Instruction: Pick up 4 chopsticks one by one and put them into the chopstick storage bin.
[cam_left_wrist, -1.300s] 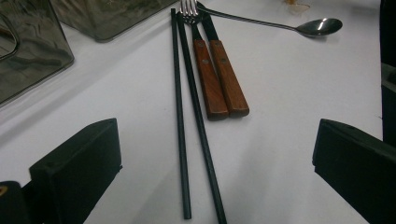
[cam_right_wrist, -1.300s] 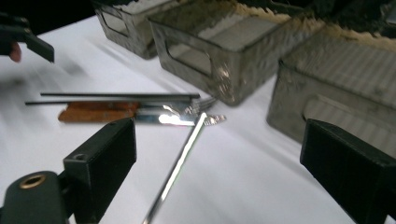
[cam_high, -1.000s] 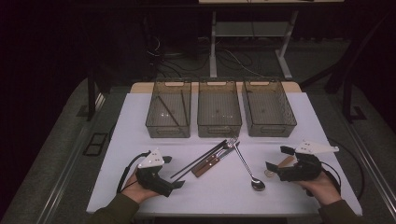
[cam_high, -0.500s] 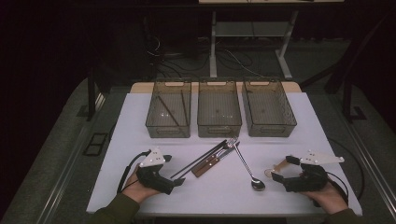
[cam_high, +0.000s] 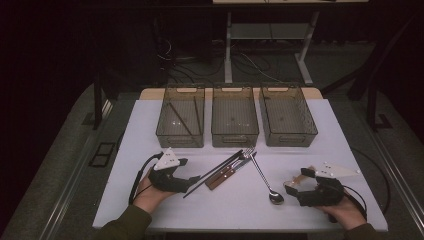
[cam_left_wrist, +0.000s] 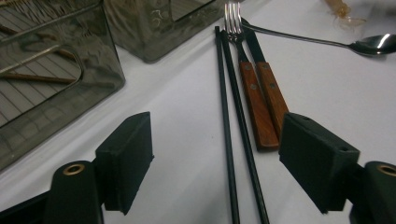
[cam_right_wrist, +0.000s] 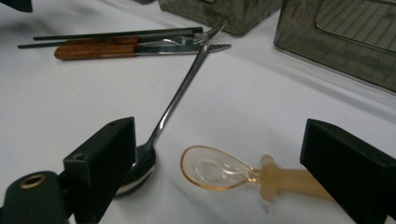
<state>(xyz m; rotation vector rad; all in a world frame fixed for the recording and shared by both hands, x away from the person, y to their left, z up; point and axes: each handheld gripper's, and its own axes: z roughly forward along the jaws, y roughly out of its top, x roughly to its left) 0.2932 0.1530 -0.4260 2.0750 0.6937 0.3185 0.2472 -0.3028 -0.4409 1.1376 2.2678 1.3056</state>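
bare table (cam_high: 150, 132) left, bins (cam_high: 235, 116) probably blocking rear

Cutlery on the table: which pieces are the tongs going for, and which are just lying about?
In hand:
- black chopsticks, between the open left tongs, whose jaws have just been closing
- amber plastic spoon, between the open right tongs

Lying about:
- wooden-handled fork
- wooden-handled knife
- metal spoon
- three bins

Two thin black chopsticks (cam_left_wrist: 236, 140) lie side by side – flat, beside wooden-handled cutlery.

Dim room, white table (cam_high: 150, 125), cabled floor (cam_high: 200, 65)
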